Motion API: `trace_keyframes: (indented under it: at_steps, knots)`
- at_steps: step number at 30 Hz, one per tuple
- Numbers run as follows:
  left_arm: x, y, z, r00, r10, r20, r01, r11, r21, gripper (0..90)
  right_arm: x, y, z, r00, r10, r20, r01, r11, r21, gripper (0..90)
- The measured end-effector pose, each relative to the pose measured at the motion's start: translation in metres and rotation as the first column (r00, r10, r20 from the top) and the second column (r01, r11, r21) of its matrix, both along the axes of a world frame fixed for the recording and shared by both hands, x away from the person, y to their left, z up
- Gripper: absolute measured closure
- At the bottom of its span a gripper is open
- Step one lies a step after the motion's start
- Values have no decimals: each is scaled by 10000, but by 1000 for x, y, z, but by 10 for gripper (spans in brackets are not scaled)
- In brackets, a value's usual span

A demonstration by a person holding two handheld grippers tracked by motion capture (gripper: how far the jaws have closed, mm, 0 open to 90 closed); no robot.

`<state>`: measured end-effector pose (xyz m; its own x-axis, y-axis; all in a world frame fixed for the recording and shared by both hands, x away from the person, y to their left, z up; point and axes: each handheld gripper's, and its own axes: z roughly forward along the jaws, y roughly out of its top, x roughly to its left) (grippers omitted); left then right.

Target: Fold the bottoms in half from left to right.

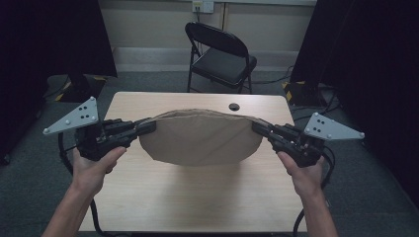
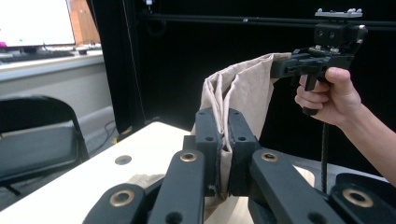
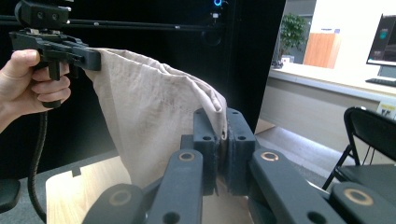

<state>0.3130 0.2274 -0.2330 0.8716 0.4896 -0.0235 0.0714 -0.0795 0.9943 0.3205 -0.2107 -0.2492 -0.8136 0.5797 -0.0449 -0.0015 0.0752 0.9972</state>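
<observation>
Got the cloth [image 1: 200, 138] pinched at both ends: left gripper [image 1: 148, 126] clamped on its 9 o'clock corner, right gripper [image 1: 258, 127] on the 3 o'clock one. It hangs between them over the table [image 1: 197, 197], long axis running 9 to 3, both hands equally close.

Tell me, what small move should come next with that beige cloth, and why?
Probably draw the grippers apart. The left gripper and right gripper each pinch an end of the beige cloth, whose top edge arches while its bottom touches the table.
</observation>
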Motion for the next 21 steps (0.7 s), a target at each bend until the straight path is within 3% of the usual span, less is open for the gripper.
trace_keyframes:
  at_steps: [6,10,18,21]
  knots:
    - [-4,0,10,9997,-43,257,43,10000,16,863,-6,2,14,9994,122,333,-124,9999,69,856]
    - [-2,-1,9,9999,-92,133,92,9999,42,863,-7,6,17,9986,216,483,-219,9997,55,856]
    - [15,-7,-18,9984,-26,-559,40,9997,261,863,5,7,-11,9995,119,-292,-125,9997,-187,856]
    - [20,-8,-28,9974,-90,-711,98,9999,117,864,8,3,-21,9983,-12,-579,-3,9996,-271,856]
